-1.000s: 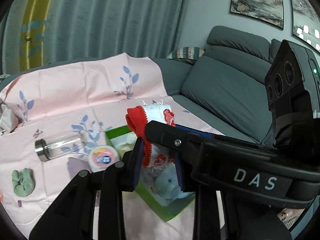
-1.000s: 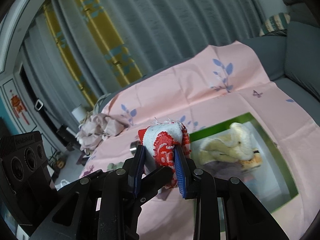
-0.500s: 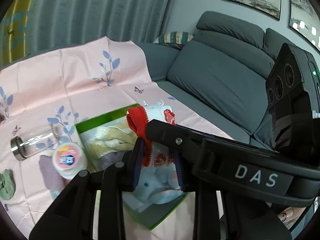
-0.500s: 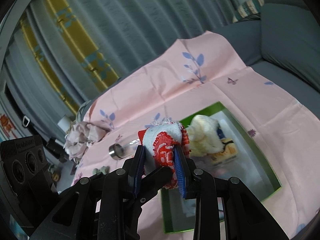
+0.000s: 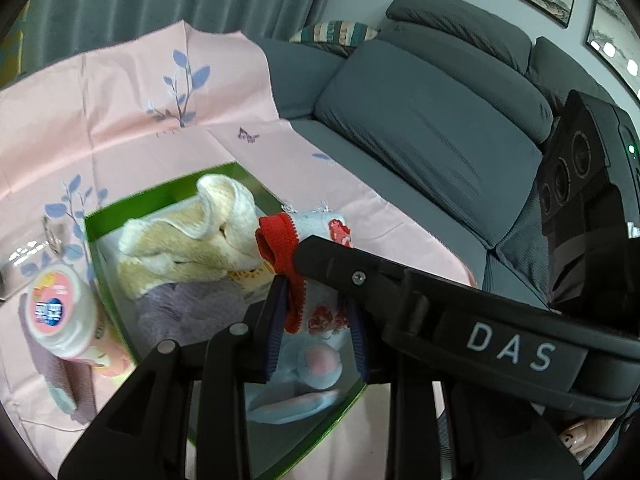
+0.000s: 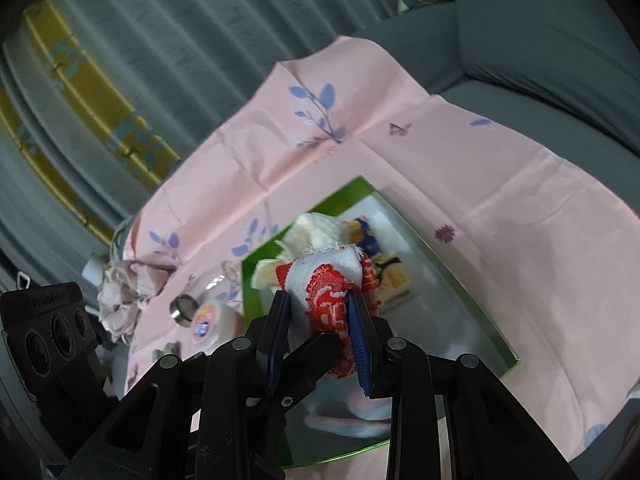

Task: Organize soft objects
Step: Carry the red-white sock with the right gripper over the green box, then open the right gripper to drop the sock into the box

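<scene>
In the left wrist view, a white jar with a pink lid (image 5: pixel 60 316) stands at the left edge on the pink floral sheet (image 5: pixel 132 92), just beside the green box (image 5: pixel 93 248). Inside the box lie a cream towel (image 5: pixel 188 236), a lilac cloth (image 5: pixel 188 312) and a pale blue plush (image 5: pixel 316 364). At centre, the left gripper (image 5: pixel 316 328) and right gripper (image 6: pixel 316 328) both pinch the red-and-white cloth (image 5: pixel 320 228) above the box. The right gripper's black arm crosses the lower right, hiding part of the grey sofa (image 5: pixel 432 120).
</scene>
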